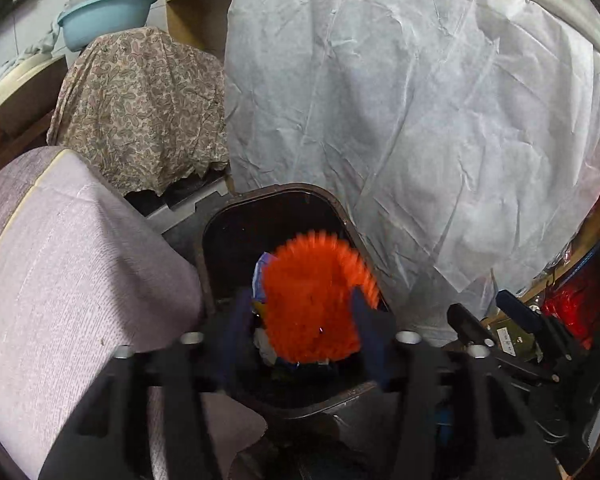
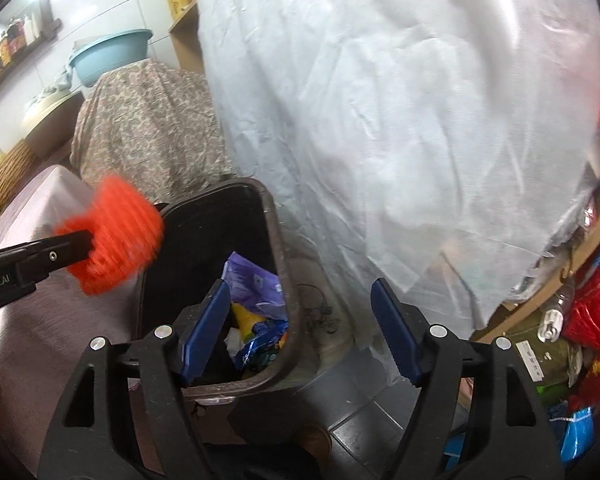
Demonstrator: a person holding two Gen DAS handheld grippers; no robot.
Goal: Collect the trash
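White sheet behind, left hand-held gripper clenching orange wrapper over bin, right hand-held gripper released

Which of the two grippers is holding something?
The left gripper: it grips the orange ridged trash piece over the bin. The right gripper is open and empty.

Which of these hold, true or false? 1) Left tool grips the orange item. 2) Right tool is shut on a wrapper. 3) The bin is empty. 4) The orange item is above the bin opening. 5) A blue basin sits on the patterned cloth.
1) True: the left tool is shut on the orange item.
2) False: the right tool is open and holds nothing.
3) False: the bin holds wrappers.
4) True.
5) True: the basin sits on the patterned cloth.
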